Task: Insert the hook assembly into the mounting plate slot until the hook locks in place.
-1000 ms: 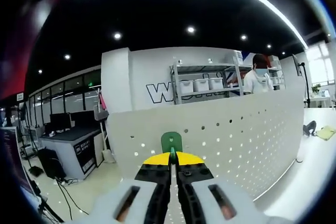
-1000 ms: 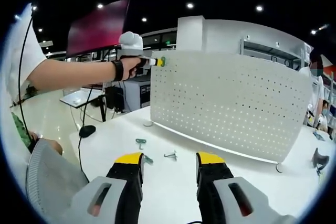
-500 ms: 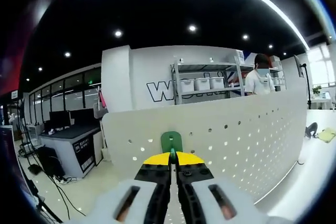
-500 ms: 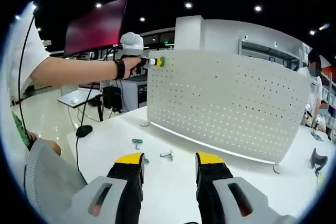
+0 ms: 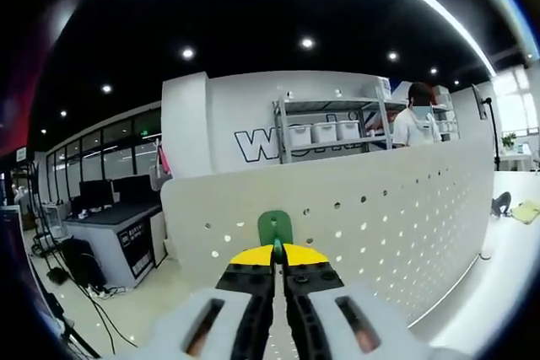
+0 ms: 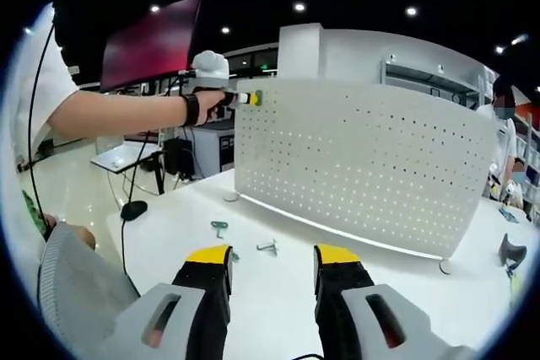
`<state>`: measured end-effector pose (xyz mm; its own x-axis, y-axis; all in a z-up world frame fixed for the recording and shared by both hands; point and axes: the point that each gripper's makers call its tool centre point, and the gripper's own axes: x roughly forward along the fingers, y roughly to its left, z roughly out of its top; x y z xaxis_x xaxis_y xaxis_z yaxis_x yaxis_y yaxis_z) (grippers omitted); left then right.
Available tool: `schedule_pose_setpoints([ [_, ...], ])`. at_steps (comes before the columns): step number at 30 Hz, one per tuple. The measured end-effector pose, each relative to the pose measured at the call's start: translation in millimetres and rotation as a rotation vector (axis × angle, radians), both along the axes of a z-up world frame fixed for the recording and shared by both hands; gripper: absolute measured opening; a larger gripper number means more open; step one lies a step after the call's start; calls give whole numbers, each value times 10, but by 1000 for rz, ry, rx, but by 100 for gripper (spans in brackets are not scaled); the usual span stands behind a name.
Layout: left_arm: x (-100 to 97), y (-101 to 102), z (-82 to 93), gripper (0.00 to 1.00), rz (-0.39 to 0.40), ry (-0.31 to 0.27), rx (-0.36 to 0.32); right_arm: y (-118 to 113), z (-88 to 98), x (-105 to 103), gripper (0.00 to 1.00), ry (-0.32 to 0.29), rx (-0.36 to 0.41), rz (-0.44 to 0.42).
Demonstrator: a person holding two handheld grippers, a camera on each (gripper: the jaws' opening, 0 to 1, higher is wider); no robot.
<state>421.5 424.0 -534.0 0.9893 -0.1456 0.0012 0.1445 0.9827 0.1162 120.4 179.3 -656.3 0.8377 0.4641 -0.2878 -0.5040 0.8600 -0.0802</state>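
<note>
A white perforated mounting plate stands upright on the white table. My left gripper is shut on a green hook, held against the plate near its top left corner. In the right gripper view that left gripper and the green hook sit at the plate's upper left corner. My right gripper hovers open and empty low over the table. A green hook and a metal hook lie loose on the table before the plate.
A person's arm reaches in from the left. A person stands behind the plate by a shelf with bins. A dark object lies at the table's right end. Desks and cables sit on the floor at left.
The left gripper holds the green hook at the same spot on the plate. The right gripper view has shifted slightly; nothing else has moved.
</note>
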Motion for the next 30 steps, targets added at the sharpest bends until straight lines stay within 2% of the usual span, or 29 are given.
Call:
schedule_pose_setpoints([
  [6,1,-10,2,3,-17,1,28,37,7,29,39,0,4,11],
  [16,-13,-26,-29,9,-39,22,17,75,10,42,39,-1,4,41],
  [22,-102,-16,-36,12,-38,21,26,89,16,47,39,-3,3,51],
  [28,-215,-34,-119,15,-49,45,27,107,44,47,39,-15,10,56],
  [30,-258,-22,-144,16,-44,50,8,107,39,44,39,-14,10,55],
])
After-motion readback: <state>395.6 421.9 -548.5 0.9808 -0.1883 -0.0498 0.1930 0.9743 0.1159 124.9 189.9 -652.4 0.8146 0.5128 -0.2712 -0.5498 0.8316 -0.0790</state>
